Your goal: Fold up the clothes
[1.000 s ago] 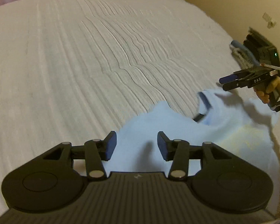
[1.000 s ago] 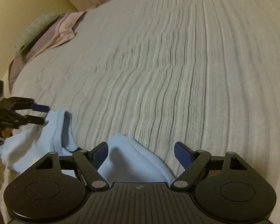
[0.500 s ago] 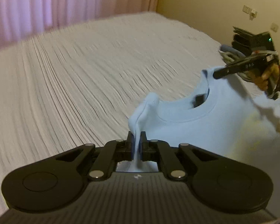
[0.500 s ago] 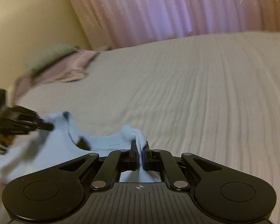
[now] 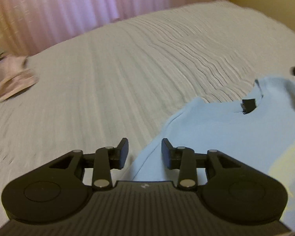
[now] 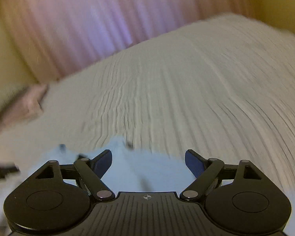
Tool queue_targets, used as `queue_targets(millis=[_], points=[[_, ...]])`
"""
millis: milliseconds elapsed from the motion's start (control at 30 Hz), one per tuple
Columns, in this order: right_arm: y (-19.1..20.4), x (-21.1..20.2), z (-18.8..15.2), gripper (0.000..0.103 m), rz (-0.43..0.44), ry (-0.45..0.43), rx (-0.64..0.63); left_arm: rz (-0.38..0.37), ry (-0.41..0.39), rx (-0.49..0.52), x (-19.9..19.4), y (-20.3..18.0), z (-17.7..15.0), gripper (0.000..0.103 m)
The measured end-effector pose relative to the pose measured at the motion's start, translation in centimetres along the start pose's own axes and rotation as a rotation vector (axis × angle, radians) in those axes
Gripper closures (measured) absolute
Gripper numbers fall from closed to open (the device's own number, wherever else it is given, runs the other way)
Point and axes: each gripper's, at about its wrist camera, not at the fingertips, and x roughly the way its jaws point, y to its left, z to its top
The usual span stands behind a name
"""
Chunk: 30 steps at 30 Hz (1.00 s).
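the light blue shirt (image 5: 216, 129) lies spread on the white ribbed bed (image 5: 127, 74), collar toward the far side. the left gripper (image 5: 145, 150) has just been opening; its jaws stand apart over the shirt's edge, pressing nothing. the right gripper (image 6: 148, 162) has also just been opening, jaws wide above the blue cloth. a pink garment (image 5: 7, 80) lies well apart, near the curtain (image 5: 68, 9).

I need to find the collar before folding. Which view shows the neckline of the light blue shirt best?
The left wrist view: the light blue shirt's neckline and black label appear sharp. The right wrist view shows only a motion-blurred light blue shirt, its neckline indistinct.
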Motion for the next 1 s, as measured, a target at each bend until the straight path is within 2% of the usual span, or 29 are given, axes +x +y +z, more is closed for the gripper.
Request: queue_targets(millis=[100, 167, 233, 333, 400, 500, 667, 733, 767, 800, 833, 867, 900, 933, 967, 1000], points=[[-3.6, -8.4, -5.2, 0.019, 0.029, 0.080, 0.149, -0.052, 0.046, -0.205, -6.2, 2.4, -4.3, 0.067], [-5.0, -13.3, -9.7, 0.019, 0.032, 0.155, 0.229, -0.077, 0.097, -0.344, -10.9, 3.6, -8.6, 0.067], [-5.5, -17.3, -14.6, 0.019, 0.031, 0.243, 0.329, -0.085, 0.151, -0.436, -15.3, 3.7, -13.2, 0.067], [-5.8, -21.2, -19.6, 0.019, 0.028, 0.313, 0.429, -0.107, 0.240, -0.604, -21.4, 2.7, -20.3, 0.063], [-6.3, -22.7, -21.9, 0.019, 0.047, 0.304, 0.501, -0.132, 0.283, -0.733, -24.1, 1.5, -24.2, 0.062], [-6.8, -23.4, -23.1, 0.019, 0.080, 0.253, 0.512, -0.152, 0.285, -0.864, -26.4, -0.3, -28.1, 0.056], [-4.8, -22.0, -23.7, 0.019, 0.167, 0.277, 0.417, -0.187, 0.253, -0.948, -26.1, -1.5, -30.6, 0.042], [-4.5, -21.2, -23.8, 0.020, 0.188, 0.281, 0.399, -0.207, 0.261, -0.950, -25.3, -1.7, -31.2, 0.042], [-4.4, -20.9, -24.0, 0.038, 0.199, 0.284, 0.396, -0.216, 0.254, -0.947, -24.8, -2.0, -31.3, 0.042], [-4.3, -20.5, -24.2, 0.067, 0.212, 0.298, 0.411, -0.230, 0.246, -0.948, -24.4, -2.2, -31.4, 0.043], [-4.3, -19.9, -24.4, 0.074, 0.226, 0.325, 0.437, -0.243, 0.238, -0.949, -24.0, -2.4, -31.5, 0.044], [-4.1, -19.4, -24.5, 0.074, 0.237, 0.346, 0.452, -0.253, 0.231, -0.951, -23.7, -2.4, -31.6, 0.045], [-3.6, -19.4, -24.5, 0.080, 0.239, 0.356, 0.439, -0.265, 0.228, -0.956, -23.3, -2.4, -31.7, 0.055], [-3.1, -19.6, -24.3, 0.093, 0.233, 0.366, 0.419, -0.281, 0.229, -0.964, -23.0, -2.3, -31.7, 0.068], [-2.7, -20.0, -24.0, 0.095, 0.229, 0.368, 0.412, -0.296, 0.231, -0.971, -22.7, -2.2, -31.8, 0.074], [-2.4, -20.7, -23.4, 0.098, 0.233, 0.356, 0.418, -0.312, 0.235, -0.977, -22.6, -2.0, -31.7, 0.089]])
